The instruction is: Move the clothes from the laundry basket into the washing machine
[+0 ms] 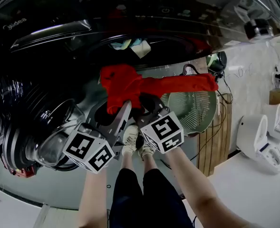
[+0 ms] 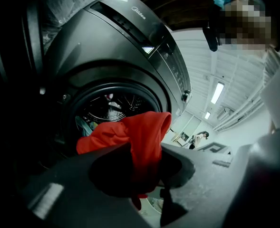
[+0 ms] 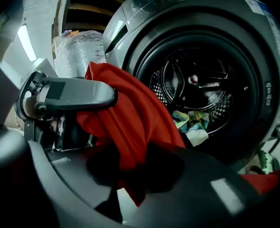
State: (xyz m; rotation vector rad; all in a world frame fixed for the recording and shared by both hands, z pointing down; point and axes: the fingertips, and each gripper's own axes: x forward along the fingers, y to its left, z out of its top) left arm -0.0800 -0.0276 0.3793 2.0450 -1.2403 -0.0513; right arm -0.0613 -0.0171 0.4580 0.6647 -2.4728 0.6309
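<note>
Head view looks down on a pale floor [image 1: 254, 184], with the dark washing machine [image 1: 59, 27] filling the space ahead of both tongs. The left tongs [image 1: 126, 106] and right tongs [image 1: 144, 102] sit side by side, each clamped on the red garment [image 1: 130, 87]. It bunches above their tips, and a tail runs off past the right tongs. Just ahead of the tips the round drum opening [image 3: 201, 89] gapes, with light clothes [image 3: 192, 125] lying low inside. The open door [image 1: 40, 137] juts out to the left of the left tongs. Right of the right tongs are a pale green ribbed round thing [image 1: 192, 110] and wooden boards [image 1: 216, 141].
</note>
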